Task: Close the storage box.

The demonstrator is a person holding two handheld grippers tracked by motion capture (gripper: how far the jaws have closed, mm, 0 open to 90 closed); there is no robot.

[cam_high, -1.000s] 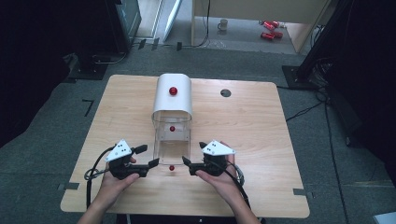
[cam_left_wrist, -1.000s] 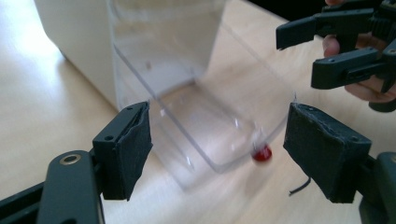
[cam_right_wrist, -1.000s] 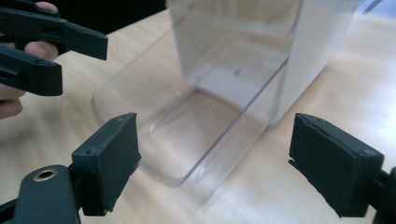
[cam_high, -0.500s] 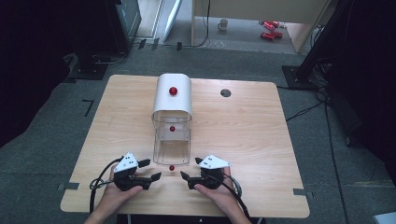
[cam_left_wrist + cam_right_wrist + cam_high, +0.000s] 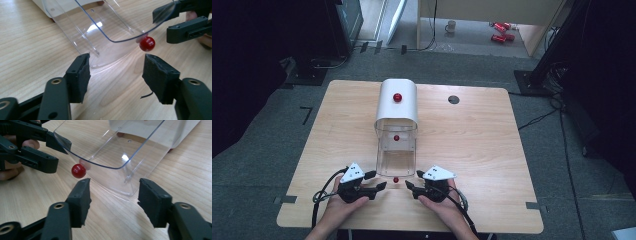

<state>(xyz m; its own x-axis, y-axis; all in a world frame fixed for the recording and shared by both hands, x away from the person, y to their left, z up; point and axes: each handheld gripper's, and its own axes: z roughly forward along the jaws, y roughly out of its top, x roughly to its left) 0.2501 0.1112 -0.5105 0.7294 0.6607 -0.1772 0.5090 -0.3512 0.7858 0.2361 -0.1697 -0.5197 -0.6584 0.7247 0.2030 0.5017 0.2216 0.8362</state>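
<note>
A white arched housing point(image 5: 396, 107) with a red knob point(image 5: 397, 97) on top stands mid-table. A clear plastic drawer point(image 5: 396, 160) sticks out of it toward me, with a small red knob point(image 5: 396, 179) on its front wall. My left gripper point(image 5: 380, 186) lies low on the table just left of that knob, my right gripper point(image 5: 407, 186) just right of it, tips facing each other. The jaws of both have just been closing and still stand apart over bare wood. The left gripper point(image 5: 116, 60) sees the knob point(image 5: 147, 43) ahead; the right gripper point(image 5: 113, 183) sees the knob point(image 5: 78, 171) at front left.
The wooden table point(image 5: 472, 150) has a round dark hole point(image 5: 453, 99) at the back right. A second red knob point(image 5: 396, 137) sits under the housing's mouth. Cables trail from both grippers over the front edge. Dark stands and floor clutter surround the table.
Both hands have sunk toward the table and drawn slightly nearer the front edge. The jaws of both grippers have narrowed. The drawer has not moved.
</note>
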